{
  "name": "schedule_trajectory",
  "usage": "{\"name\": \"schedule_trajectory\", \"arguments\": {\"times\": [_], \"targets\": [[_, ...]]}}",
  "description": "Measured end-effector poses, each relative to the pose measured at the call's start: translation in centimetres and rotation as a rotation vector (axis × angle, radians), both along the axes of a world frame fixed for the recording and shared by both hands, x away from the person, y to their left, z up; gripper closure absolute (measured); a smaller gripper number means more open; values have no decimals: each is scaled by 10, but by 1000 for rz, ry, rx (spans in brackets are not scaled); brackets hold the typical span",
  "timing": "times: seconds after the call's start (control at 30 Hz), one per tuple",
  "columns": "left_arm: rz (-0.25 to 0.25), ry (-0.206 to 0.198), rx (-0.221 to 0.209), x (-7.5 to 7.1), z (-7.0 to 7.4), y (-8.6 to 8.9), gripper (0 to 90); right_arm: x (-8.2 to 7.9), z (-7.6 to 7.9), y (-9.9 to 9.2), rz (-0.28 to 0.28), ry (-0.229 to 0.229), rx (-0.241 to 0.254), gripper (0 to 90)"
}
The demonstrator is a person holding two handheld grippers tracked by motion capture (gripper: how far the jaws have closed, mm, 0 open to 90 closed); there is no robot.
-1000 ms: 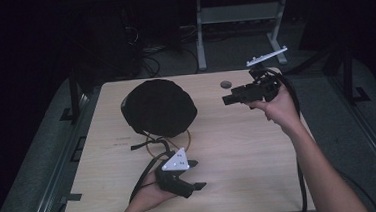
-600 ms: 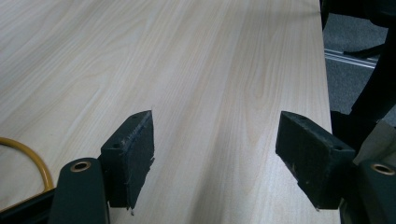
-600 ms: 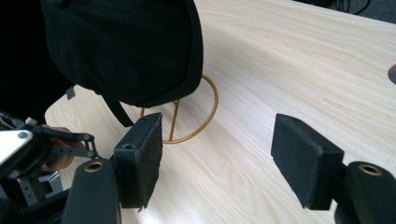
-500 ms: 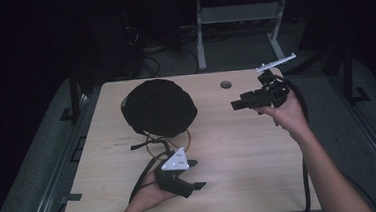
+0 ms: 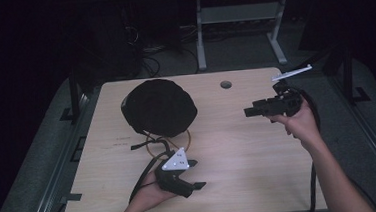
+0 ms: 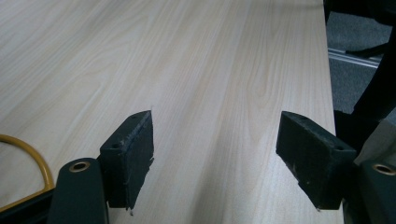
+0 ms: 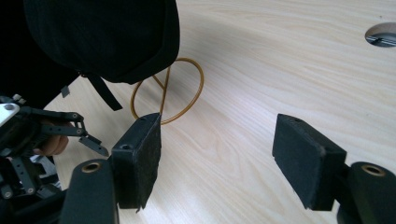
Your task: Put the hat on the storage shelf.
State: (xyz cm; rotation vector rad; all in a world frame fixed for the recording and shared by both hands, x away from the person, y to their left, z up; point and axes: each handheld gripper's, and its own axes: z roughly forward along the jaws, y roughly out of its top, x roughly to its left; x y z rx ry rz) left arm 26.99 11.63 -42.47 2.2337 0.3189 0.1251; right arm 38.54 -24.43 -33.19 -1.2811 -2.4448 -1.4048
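A black cap (image 5: 159, 108) sits on a yellow wire ring stand (image 7: 187, 93) at the back left of the wooden table (image 5: 240, 162). My left gripper (image 5: 197, 174) rests low near the front edge, just in front of the cap, pointing right. Its jaws are open over bare wood (image 6: 215, 140), and a piece of the yellow ring (image 6: 32, 154) shows at its left. My right gripper (image 5: 249, 112) hangs above the right side of the table and points left toward the cap. Its jaws stand wide open with nothing between them (image 7: 217, 135).
A round cable hole (image 5: 226, 85) lies in the table's back centre. Cables trail from both grippers off the front edge. Dark floor, a metal desk frame (image 5: 240, 17) and side rails surround the table.
The right gripper has moved to the right and lower, away from the cap. The left gripper and the cap have stayed where they were.
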Motion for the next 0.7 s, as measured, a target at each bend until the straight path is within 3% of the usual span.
{"name": "schedule_trajectory", "arguments": {"times": [0.2, 0.7], "targets": [[-2, -4, 2, -1, 0, -1, 268, -10, -14, -16, -27, 11, 9, 318], [5, 0, 6, -2, -2, -3, 248, -31, -48, -45, -56, 54, -52, 317]]}}
